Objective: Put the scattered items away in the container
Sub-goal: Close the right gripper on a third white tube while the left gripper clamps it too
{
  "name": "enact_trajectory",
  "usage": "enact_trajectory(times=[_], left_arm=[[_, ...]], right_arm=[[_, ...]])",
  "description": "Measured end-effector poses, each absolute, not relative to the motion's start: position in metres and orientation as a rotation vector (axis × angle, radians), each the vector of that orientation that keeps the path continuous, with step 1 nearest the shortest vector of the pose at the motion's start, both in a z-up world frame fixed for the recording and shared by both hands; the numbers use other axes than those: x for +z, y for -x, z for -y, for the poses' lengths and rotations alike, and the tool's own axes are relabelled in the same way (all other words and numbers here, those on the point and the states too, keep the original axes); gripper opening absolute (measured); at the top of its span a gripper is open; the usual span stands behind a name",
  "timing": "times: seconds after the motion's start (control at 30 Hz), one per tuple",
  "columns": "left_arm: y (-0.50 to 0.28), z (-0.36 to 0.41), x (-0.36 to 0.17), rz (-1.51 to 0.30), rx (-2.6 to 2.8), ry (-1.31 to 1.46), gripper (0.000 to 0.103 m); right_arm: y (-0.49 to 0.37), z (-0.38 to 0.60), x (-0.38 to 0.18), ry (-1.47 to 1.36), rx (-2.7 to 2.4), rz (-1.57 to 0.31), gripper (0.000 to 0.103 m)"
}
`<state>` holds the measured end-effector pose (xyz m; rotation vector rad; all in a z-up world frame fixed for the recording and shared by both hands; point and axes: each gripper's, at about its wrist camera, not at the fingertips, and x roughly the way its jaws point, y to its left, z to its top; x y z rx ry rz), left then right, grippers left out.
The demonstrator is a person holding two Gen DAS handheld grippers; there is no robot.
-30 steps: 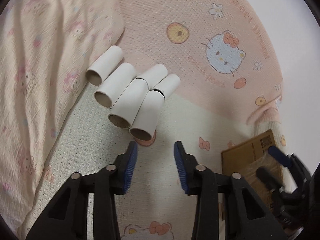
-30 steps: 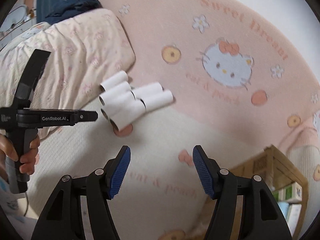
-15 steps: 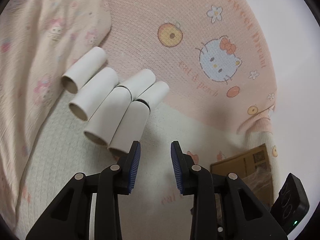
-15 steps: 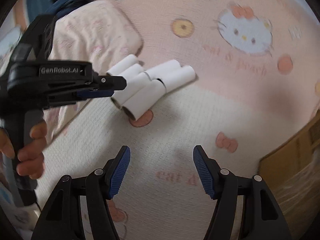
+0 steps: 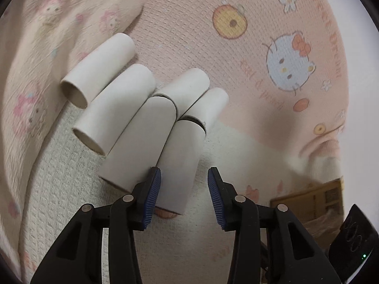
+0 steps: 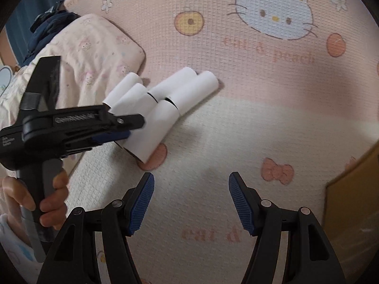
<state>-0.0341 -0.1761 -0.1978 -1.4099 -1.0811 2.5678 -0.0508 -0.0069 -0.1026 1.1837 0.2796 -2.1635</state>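
Several white cardboard tubes lie side by side on a pink Hello Kitty blanket (image 5: 272,19). My left gripper (image 5: 184,190) is open, its jaws standing around the near end of the nearest tube (image 5: 181,163). The other tubes (image 5: 111,108) lie to its left and behind it. In the right wrist view the left gripper (image 6: 125,130) reaches the tube cluster (image 6: 163,104) from the left. My right gripper (image 6: 191,200) is open and empty, hovering over the blanket (image 6: 236,123) below the tubes. A cardboard box (image 5: 310,201) sits at the right.
A pale patterned pillow (image 5: 47,35) lies left of the tubes, also in the right wrist view (image 6: 94,45). The box edge (image 6: 350,201) is at the right. Dark blue cloth (image 6: 45,30) lies at the far left. A black device (image 5: 355,241) shows at the lower right.
My left gripper has moved forward to the tubes and its jaws now straddle the nearest tube's end. My right gripper has moved closer to the blanket and stayed open.
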Motion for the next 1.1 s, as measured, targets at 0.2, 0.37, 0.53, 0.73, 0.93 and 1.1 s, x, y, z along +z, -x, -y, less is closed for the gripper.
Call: enact_trajectory(times=[0.2, 0.37, 0.53, 0.73, 0.93, 1.1], left_arm=[[0.048, 0.166, -0.204, 1.004, 2.508, 1.532, 0.045], [0.047, 0.159, -0.205, 1.036, 2.448, 1.524, 0.045], [0.051, 0.144, -0.217, 1.093, 2.313, 1.536, 0.045], [0.054, 0.122, -0.221, 1.049, 2.291, 1.542, 0.045], [0.057, 0.114, -0.228, 1.045, 2.264, 1.562, 0.045], [0.059, 0.101, -0.231, 1.067, 2.228, 1.556, 0.045]], right_arm=[[0.059, 0.018, -0.120, -1.199, -2.135, -0.174, 0.064], [0.070, 0.014, -0.136, -1.241, -2.123, -0.053, 0.064], [0.079, 0.008, -0.145, -1.283, -2.086, 0.041, 0.064], [0.079, 0.002, -0.153, -1.302, -2.080, 0.047, 0.064], [0.080, -0.004, -0.157, -1.297, -2.083, 0.070, 0.064], [0.087, -0.011, -0.161, -1.317, -2.098, 0.087, 0.064]])
